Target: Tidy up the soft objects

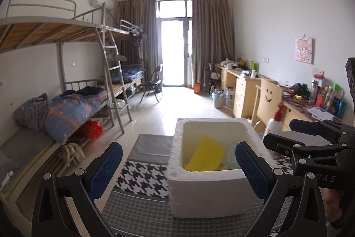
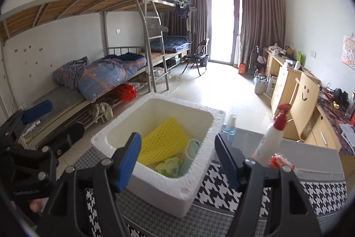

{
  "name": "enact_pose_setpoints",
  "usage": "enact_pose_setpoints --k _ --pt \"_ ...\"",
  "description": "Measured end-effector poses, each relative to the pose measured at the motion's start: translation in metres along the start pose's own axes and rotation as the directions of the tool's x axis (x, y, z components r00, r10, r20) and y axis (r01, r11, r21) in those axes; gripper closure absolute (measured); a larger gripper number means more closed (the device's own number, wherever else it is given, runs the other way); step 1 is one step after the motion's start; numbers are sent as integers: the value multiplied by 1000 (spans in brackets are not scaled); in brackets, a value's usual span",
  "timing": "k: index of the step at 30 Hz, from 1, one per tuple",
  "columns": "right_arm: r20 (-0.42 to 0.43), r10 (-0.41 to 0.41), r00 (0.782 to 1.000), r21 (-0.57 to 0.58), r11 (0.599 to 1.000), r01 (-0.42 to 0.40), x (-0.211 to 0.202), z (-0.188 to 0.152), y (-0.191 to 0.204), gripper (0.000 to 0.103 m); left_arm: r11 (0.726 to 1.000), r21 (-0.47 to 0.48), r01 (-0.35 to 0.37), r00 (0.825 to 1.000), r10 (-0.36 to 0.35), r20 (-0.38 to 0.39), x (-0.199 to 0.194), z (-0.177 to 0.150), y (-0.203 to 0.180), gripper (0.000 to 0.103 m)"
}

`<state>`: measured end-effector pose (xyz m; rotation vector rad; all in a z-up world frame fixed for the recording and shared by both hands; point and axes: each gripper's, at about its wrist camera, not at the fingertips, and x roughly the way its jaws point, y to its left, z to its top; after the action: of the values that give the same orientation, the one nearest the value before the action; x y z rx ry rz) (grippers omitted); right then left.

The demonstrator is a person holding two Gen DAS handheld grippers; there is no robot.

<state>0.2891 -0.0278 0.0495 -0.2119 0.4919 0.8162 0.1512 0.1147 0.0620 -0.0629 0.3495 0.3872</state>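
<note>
A white foam box stands on a houndstooth tablecloth. Inside it lie a yellow mesh pad, a green patterned soft bundle and a pale clear cup-like item. My left gripper is open just before the box, with nothing between its blue pads. My right gripper hangs open over the near side of the box, also empty. Each gripper shows in the other's view: the right gripper at the box's right, the left gripper at its left.
A white bottle with a red spray top, a blue spray bottle and a red packet sit right of the box. Bunk beds line the left wall; a desk and smiley-face chair stand at the right.
</note>
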Motion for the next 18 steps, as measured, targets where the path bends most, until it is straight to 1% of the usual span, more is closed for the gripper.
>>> enact_pose_setpoints --k 1,4,8,11,18 --pt "5 -2 1000 6 1000 2 -4 -1 0 24 1000 2 1 1000 -1 4 -2 1 -2 1" --pt "32 -18 999 16 1000 18 -17 -4 -3 22 1000 16 20 1000 -20 9 -9 2 -11 1" --pt "74 -33 997 16 999 32 -37 -8 -5 14 999 23 37 999 -38 18 -20 2 -20 1" --pt "104 -54 993 22 998 52 -51 -12 -7 9 998 34 53 998 -54 36 -31 2 -27 1" --pt "146 -82 986 38 996 78 -84 -24 -11 8 995 45 88 994 -91 67 -61 1 -42 1"
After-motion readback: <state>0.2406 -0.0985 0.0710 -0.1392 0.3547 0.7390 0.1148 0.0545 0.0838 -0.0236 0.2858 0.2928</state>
